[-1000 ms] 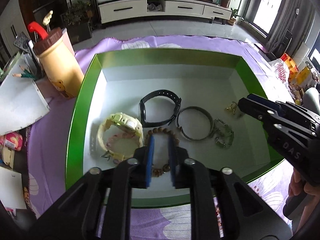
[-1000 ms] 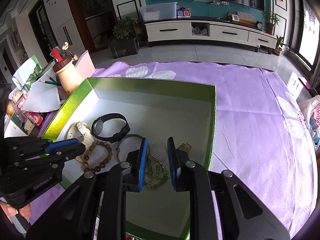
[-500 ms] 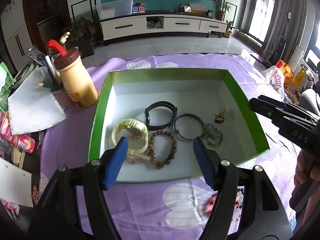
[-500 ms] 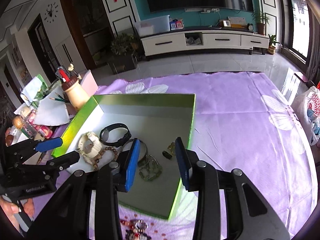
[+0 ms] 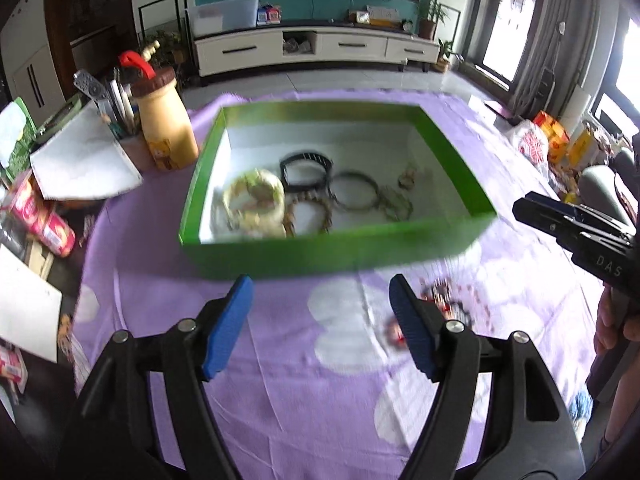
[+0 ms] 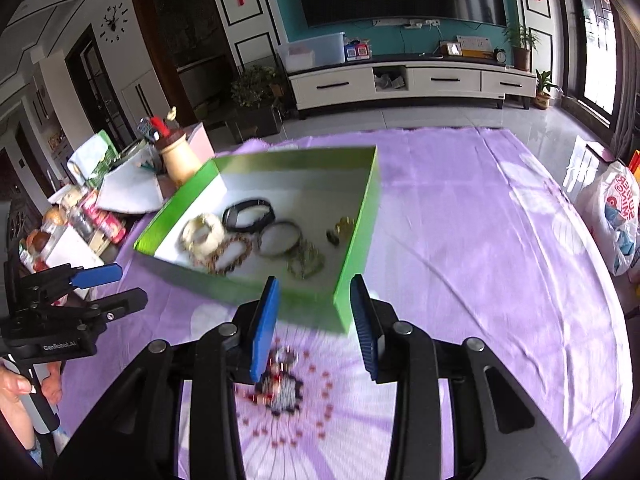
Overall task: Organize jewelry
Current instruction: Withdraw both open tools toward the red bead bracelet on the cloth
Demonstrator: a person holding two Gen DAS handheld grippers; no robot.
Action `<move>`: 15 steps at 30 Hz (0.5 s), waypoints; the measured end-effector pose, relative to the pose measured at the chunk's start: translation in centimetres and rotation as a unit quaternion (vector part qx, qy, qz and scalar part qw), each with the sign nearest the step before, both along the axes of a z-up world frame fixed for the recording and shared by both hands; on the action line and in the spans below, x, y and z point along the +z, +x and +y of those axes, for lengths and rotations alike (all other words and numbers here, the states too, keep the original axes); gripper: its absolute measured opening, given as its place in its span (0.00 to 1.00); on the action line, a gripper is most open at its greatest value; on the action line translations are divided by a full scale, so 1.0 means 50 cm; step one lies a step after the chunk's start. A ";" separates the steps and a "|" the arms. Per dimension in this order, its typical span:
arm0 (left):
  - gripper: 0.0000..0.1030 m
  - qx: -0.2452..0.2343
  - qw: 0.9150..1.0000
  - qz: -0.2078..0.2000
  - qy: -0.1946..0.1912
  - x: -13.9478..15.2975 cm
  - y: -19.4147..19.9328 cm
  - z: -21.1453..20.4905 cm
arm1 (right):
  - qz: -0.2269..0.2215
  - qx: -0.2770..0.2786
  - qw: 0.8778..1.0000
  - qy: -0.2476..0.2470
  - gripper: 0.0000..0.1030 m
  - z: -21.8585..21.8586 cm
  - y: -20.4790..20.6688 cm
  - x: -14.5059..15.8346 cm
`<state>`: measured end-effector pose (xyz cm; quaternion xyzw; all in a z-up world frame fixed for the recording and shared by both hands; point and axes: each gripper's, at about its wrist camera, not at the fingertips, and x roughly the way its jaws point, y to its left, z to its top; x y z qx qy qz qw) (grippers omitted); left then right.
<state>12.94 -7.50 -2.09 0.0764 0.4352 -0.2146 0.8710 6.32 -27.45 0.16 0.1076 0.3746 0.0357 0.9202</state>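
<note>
Several pieces of jewelry lie on the white floor of a shallow green box (image 5: 328,254): a cream-coloured watch (image 5: 256,200) at the left, a black band (image 5: 306,168) just beyond it, a brown bead bracelet (image 5: 308,216) at the near edge, a thin dark bangle (image 5: 356,192), a greenish chain bracelet (image 5: 396,204) and a small gold piece (image 5: 408,172) at the right. One more cluster of red and dark beads (image 6: 280,384) lies outside the box on the purple floral cloth (image 6: 480,240) covering the table, near the box's front wall. The left gripper (image 5: 320,320) hangs over the cloth with its blue fingers (image 5: 228,324) spread wide and nothing between them; the right gripper (image 6: 314,324) holds its fingers (image 6: 264,320) moderately apart, also empty, above the bead cluster. At the far left of the table stand a tan bottle with a brown lid (image 5: 166,124), papers and snack packets. Beyond are a white TV cabinet (image 6: 412,80), a teal wall, potted plants and a wall clock (image 6: 114,24).
</note>
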 end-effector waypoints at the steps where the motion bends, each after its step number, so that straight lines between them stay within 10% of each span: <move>1: 0.70 -0.004 1.000 0.006 0.001 -0.009 -0.008 -0.003 | 0.003 0.000 1.000 0.000 0.36 0.003 -0.013 -0.007; 15: 0.67 -0.037 0.997 0.052 0.036 -0.137 -0.048 -0.091 | 0.042 0.000 0.999 0.025 0.36 0.023 -0.102 -0.100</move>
